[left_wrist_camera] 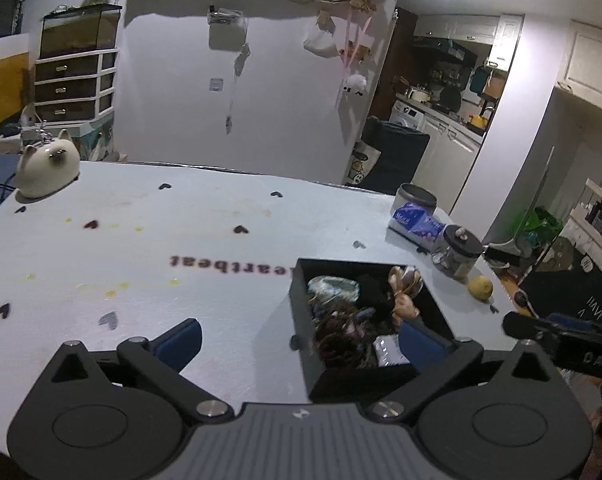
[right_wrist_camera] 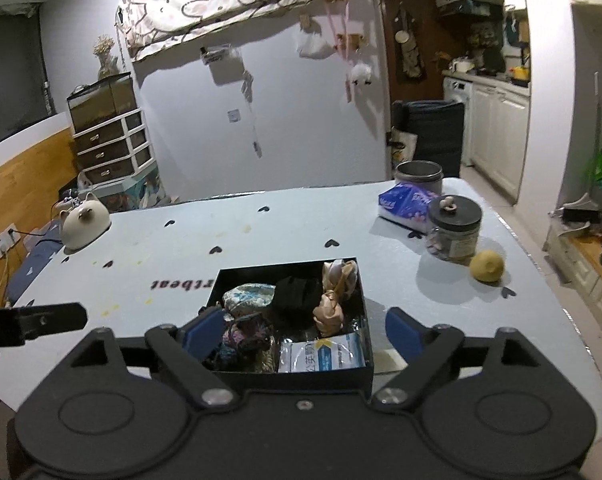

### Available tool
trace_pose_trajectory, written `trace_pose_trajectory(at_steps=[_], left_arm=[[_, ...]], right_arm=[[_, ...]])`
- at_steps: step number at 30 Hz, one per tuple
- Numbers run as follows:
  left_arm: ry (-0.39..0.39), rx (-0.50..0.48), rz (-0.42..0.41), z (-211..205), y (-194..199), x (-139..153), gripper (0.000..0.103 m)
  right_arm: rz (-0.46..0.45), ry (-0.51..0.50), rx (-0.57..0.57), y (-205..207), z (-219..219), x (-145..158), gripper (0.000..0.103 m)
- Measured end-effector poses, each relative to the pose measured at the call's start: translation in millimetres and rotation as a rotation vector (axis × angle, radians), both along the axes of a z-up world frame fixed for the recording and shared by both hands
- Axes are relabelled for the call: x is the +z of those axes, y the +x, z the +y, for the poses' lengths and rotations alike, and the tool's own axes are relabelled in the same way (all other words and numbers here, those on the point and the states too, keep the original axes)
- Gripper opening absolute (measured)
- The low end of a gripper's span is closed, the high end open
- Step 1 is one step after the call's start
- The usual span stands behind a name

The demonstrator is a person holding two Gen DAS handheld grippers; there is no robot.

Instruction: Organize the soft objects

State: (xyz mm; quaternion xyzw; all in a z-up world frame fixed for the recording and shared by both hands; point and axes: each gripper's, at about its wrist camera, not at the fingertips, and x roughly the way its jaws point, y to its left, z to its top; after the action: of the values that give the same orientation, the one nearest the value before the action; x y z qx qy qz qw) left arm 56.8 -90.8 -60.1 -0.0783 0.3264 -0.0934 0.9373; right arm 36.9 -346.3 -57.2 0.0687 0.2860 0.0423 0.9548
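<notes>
A shallow black box (right_wrist_camera: 367, 320) sits on the pale counter (right_wrist_camera: 261, 236), near its front edge and right of the upside-down lettering printed on the cloth. The soft things lie inside it: a pale floral pouch (right_wrist_camera: 247, 295) at the back left, a black fabric piece (right_wrist_camera: 299, 295) beside it, a tan satin bow-shaped scrunchie (right_wrist_camera: 333, 300) along the right side, a dark purplish frilly scrunchie (right_wrist_camera: 247, 334) at the front left, and a white-and-blue flat packet (right_wrist_camera: 321, 356) at the front right.

The right tool (right_wrist_camera: 301, 334) hangs over the near end of the box with its blue pads spread wide — the left pad is over the box's front-left corner, the right pad is outside the box's right wall. It grips nothing.

The left tool (left_wrist_camera: 299, 338) is likewise spread and empty; its left pad is over bare counter, while its right pad overlaps the box (left_wrist_camera: 299, 304) in the left wrist view, near the packet (left_wrist_camera: 389, 352). Whether that pad touches anything cannot be told.

Further back on the right stand a lidded glass jar (right_wrist_camera: 455, 232), a tissue pack (right_wrist_camera: 405, 202), a grey tin (right_wrist_camera: 419, 176) and a yellowish round object (right_wrist_camera: 487, 266), all well apart from the box. A cream cat-shaped ceramic piece (right_wrist_camera: 85, 220) rests at the far left corner.
</notes>
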Motion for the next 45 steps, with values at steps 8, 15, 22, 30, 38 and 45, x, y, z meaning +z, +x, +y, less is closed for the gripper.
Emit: trace_pose_trajectory(at_steps=[8,15,22,30,38,45], left_arm=[[0.043,-0.002,-0.010,15,-26,-4,0.103],[0.071,0.006,-0.025,26,-39,-8,0.103],[0.072,0.001,-0.032,36,-46,-9,0.103],[0.069,0.007,-0.031,41,-52,-10,0.103],[0.072,0.017,-0.031,45,-54,-11,0.103],[0.075,0.022,-0.031,46,-51,-11,0.103]], right_arm=[[-0.033,-0.043,-0.034,-31,18,2,0.103],[-0.059,-0.054,-0.047,-51,32,1,0.103],[-0.064,-0.057,-0.054,-60,42,2,0.103],[-0.055,-0.065,-0.044,-60,51,2,0.103],[-0.047,-0.063,-0.034,-59,53,-1,0.103],[-0.043,-0.061,-0.029,-55,54,-2,0.103]])
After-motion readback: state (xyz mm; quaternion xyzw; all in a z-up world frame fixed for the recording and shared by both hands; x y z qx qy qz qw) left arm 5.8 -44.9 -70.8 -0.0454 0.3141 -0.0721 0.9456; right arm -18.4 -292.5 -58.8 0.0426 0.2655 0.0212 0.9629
